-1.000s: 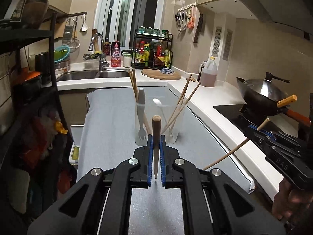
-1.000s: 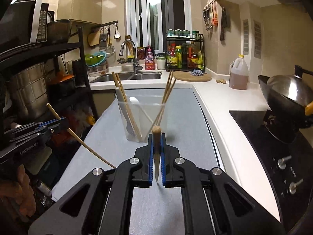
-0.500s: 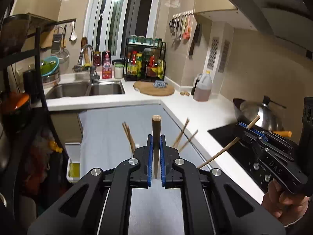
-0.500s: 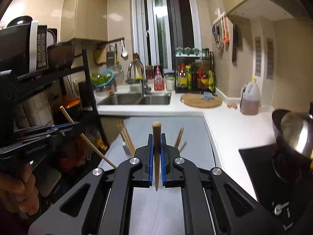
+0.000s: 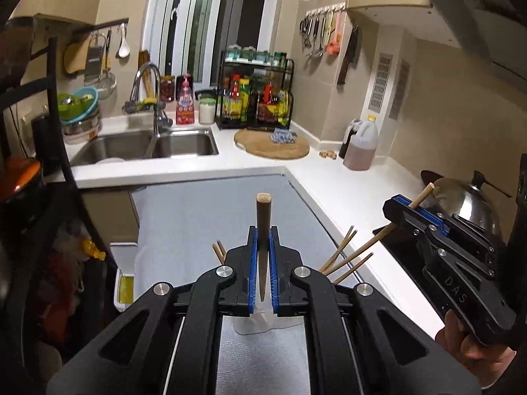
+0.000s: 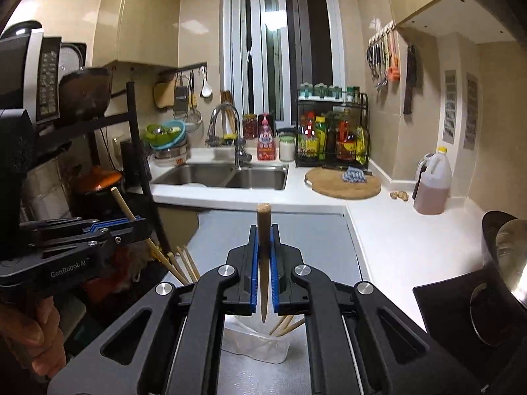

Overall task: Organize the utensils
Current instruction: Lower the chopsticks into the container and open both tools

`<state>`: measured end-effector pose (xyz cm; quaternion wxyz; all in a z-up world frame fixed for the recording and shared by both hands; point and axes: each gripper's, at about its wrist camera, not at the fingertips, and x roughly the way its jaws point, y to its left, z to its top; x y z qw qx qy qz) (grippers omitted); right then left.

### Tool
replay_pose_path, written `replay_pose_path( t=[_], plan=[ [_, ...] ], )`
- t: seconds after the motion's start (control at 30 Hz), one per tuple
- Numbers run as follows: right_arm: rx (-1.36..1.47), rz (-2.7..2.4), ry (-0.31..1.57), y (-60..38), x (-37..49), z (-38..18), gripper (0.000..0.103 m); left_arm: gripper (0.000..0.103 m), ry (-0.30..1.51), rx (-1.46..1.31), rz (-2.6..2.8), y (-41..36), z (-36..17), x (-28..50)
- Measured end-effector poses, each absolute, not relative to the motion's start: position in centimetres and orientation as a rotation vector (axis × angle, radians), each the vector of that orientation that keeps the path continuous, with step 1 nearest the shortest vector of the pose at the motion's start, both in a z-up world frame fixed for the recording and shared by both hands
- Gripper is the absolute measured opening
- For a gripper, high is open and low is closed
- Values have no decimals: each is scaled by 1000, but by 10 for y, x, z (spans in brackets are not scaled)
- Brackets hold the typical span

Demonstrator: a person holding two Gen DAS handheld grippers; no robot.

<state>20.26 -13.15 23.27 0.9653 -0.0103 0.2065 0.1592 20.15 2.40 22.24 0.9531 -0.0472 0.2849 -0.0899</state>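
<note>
My left gripper (image 5: 263, 256) is shut on a wooden chopstick (image 5: 263, 227) held upright, tip down. My right gripper (image 6: 263, 256) is shut on another wooden chopstick (image 6: 263, 230), also upright. Both hang above a clear glass cup (image 6: 260, 345) on the grey mat (image 5: 197, 217); the cup (image 5: 253, 324) is mostly hidden under the jaws. Several chopsticks (image 5: 346, 256) stick out of it. The right gripper (image 5: 408, 210) shows in the left wrist view, the left gripper (image 6: 131, 227) in the right wrist view.
A wok (image 5: 461, 204) sits on the black hob at right. A double sink (image 5: 148, 144), cutting board (image 5: 273, 144), spice rack (image 5: 257, 102) and oil jug (image 5: 360, 148) line the back counter. A black shelf rack (image 6: 66, 151) stands at left.
Both grippers rose and moved forward over the cup, each still holding its chopstick. The cup slid from the middle of the views to under the jaws.
</note>
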Motion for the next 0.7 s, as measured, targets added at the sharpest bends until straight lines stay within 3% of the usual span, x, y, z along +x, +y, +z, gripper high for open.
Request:
replay_pose_path(
  t=[0.33,0.47,0.7],
  plan=[
    [-43,311,506,-126,220,188,7,7,637,-72,-178,16,190,217],
    [-45,308,525,-129,219,187,25,18,624,-73,-167,14,194,212],
    [-52,292,492,-139,194,195,33,19,582,-76,-165,15,207,187]
  ],
)
